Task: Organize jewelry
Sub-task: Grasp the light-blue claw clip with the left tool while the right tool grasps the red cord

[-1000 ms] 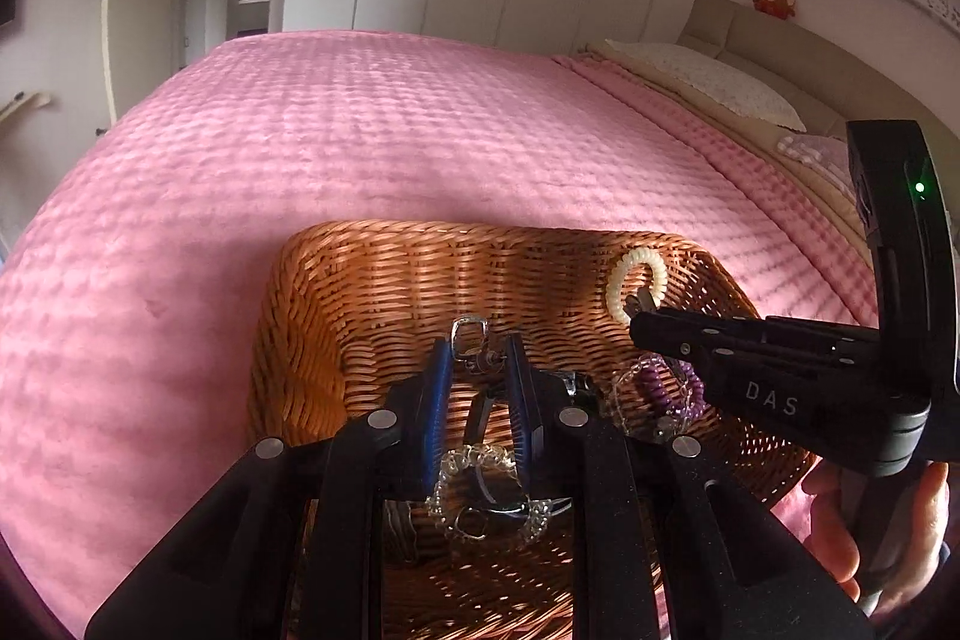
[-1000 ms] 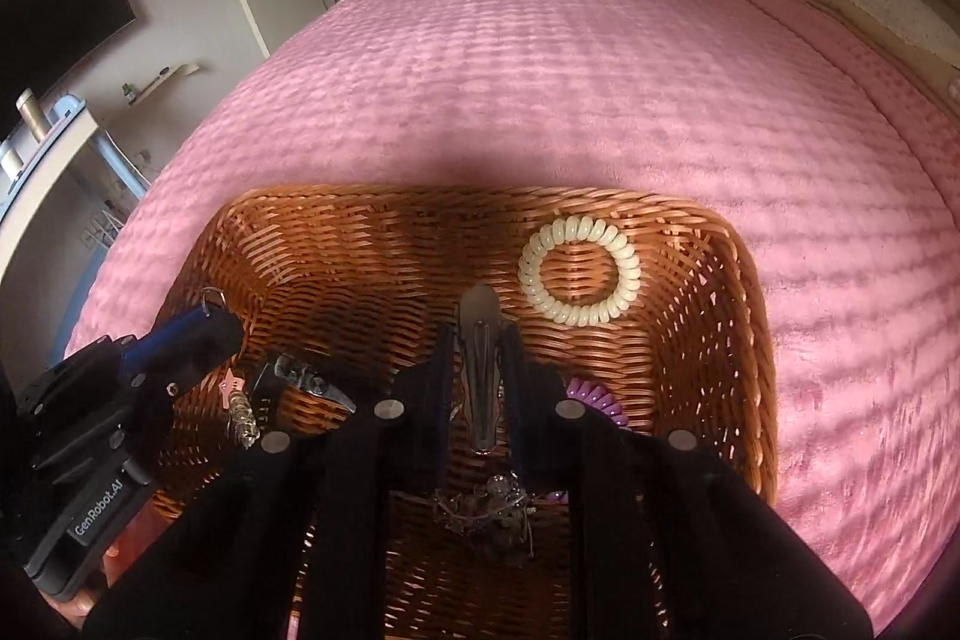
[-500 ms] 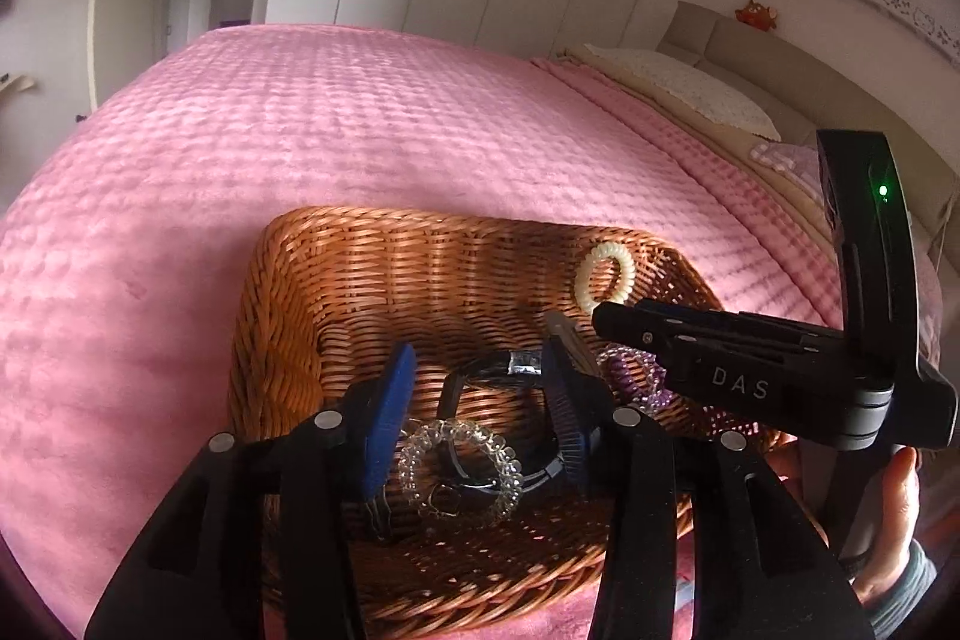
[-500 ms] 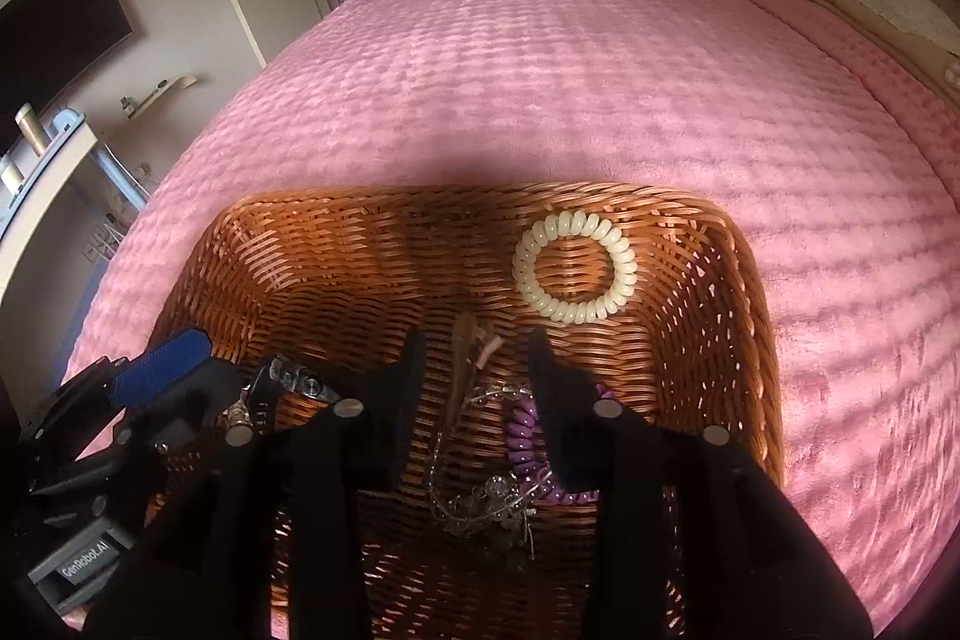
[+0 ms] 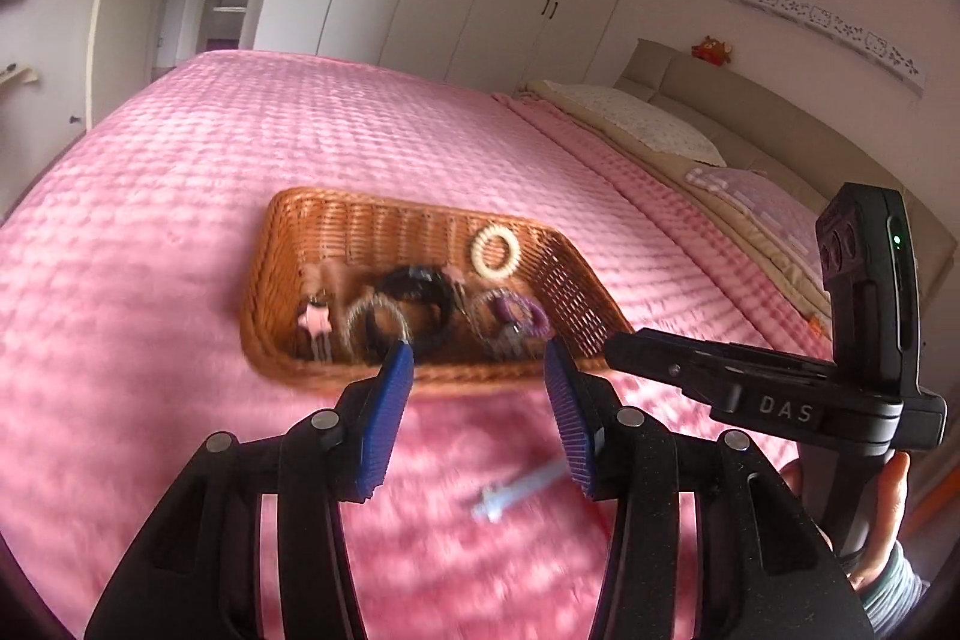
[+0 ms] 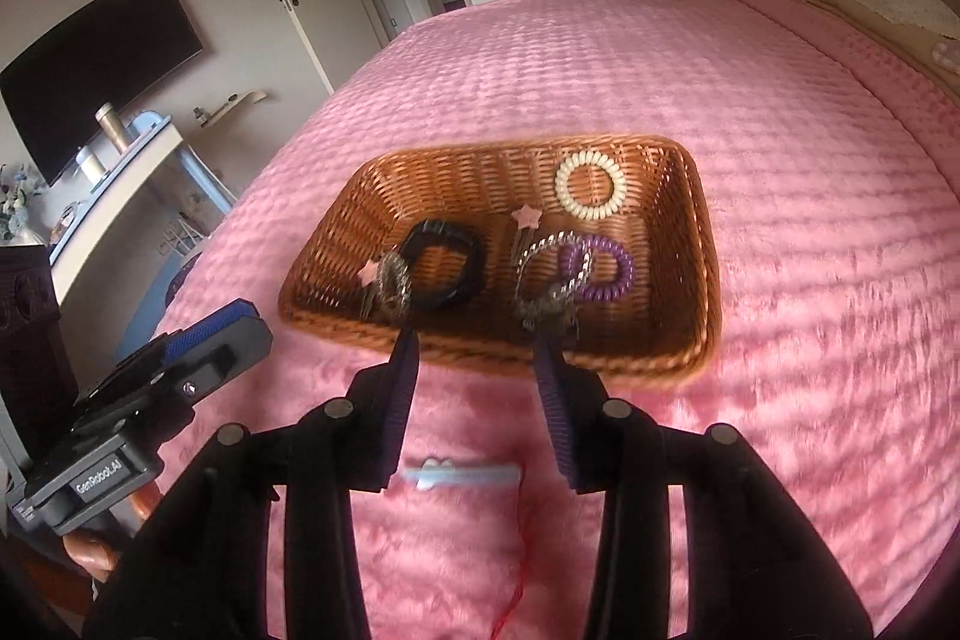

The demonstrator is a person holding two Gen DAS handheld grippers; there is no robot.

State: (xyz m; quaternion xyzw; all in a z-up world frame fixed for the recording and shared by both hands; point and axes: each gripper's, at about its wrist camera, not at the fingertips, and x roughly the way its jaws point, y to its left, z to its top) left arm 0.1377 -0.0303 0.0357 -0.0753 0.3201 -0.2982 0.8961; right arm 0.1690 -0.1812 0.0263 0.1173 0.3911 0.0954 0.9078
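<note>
A wicker basket (image 5: 282, 244) (image 6: 702, 232) sits on the pink bedspread. It holds a cream spiral hair tie (image 5: 495, 253) (image 6: 591, 184), a purple spiral tie (image 6: 600, 268), a black bracelet (image 5: 420, 301) (image 6: 444, 268), silver chain bracelets (image 6: 546, 256) and pink star clips (image 6: 527, 217). My left gripper (image 5: 477, 358) is open and empty, just short of the basket's near rim. My right gripper (image 6: 474, 340) is open and empty, also at the near rim. A pale blue hair clip (image 5: 516, 490) (image 6: 462, 475) lies on the bedspread below both grippers.
A thin red thread (image 6: 519, 568) lies on the bedspread near the clip. Pillows (image 5: 636, 124) and a headboard are to the right. A desk (image 6: 120, 160) and a dark screen stand left of the bed. Wardrobes line the far wall.
Both grippers opened, released their jewelry into the basket and pulled back and up out of it. The basket now lies farther ahead, and the blue clip has come into view.
</note>
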